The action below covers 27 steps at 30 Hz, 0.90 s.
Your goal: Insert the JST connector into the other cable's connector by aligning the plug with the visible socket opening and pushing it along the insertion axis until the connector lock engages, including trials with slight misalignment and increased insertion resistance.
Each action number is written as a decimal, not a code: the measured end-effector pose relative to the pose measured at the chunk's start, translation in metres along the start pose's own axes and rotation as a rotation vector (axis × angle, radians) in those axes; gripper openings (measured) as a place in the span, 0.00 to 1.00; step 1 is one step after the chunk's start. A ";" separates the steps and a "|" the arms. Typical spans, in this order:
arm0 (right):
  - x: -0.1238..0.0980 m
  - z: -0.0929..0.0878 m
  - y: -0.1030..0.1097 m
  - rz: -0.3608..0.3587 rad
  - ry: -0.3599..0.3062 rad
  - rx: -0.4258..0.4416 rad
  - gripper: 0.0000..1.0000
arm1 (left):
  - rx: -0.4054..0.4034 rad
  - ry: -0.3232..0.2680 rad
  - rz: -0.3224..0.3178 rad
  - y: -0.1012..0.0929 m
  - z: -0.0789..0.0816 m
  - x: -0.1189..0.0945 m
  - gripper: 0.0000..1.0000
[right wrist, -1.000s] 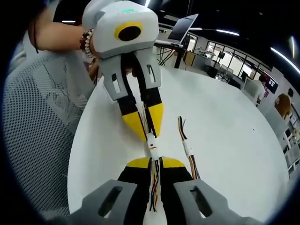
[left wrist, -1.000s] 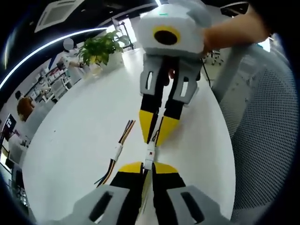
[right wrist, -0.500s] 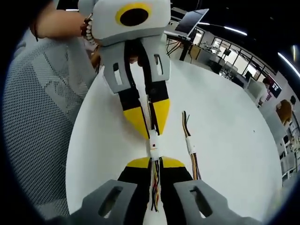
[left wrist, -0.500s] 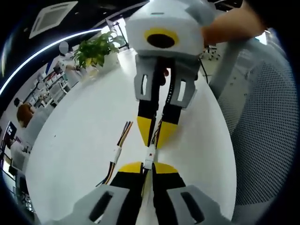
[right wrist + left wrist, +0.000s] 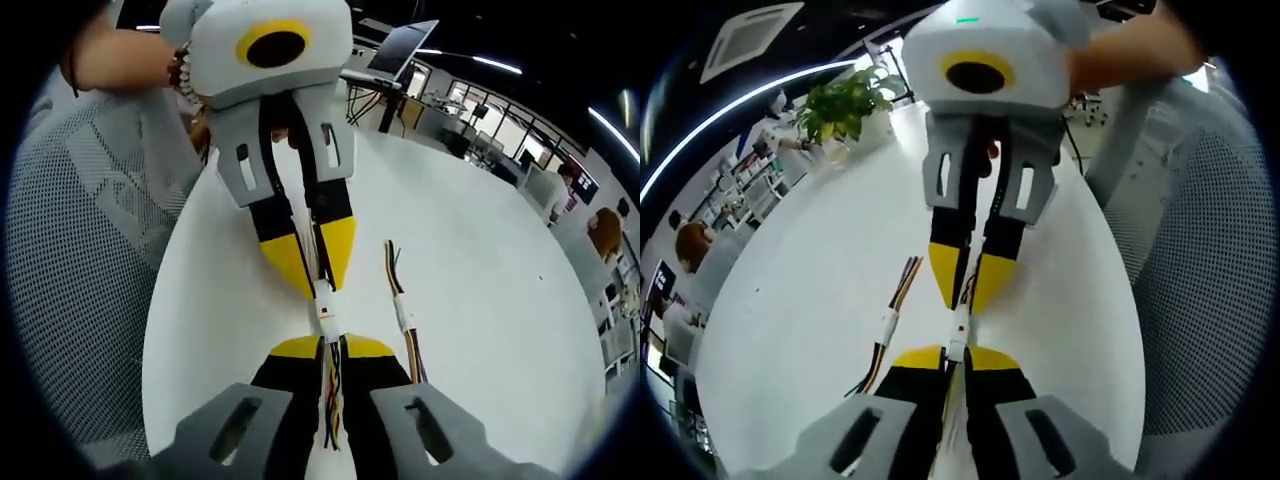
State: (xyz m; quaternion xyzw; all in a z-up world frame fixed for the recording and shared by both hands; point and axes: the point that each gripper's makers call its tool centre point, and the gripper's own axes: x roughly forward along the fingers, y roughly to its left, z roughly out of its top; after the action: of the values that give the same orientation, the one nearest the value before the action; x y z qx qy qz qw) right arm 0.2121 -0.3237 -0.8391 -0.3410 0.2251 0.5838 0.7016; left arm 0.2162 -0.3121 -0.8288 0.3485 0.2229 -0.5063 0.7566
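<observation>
1. We see the small white JST connector pair (image 5: 958, 336) (image 5: 326, 314) with its thin coloured wires, held above the round white table (image 5: 810, 300) between the two gripper tips.
2. The left gripper (image 5: 945, 362) is closed narrow on one cable end, and the right gripper (image 5: 331, 347) is closed narrow on the other.
3. Since half a second ago the two grippers stay almost the same, nose to nose.
4. A spare white-sleeved wire bundle (image 5: 890, 325) (image 5: 402, 312) lies just beside them on the table.
5. We can read no writing.

No text, label, brand, number or sign can be read on anything in either the left or right gripper view.
</observation>
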 end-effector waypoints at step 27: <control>0.000 -0.002 0.004 0.012 0.019 0.044 0.03 | 0.030 0.007 -0.010 -0.005 0.003 0.000 0.00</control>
State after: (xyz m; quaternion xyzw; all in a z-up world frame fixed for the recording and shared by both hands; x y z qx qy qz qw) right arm 0.2087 -0.3247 -0.8412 -0.3297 0.2464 0.5796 0.7033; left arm 0.2120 -0.3151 -0.8285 0.3603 0.2196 -0.5121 0.7481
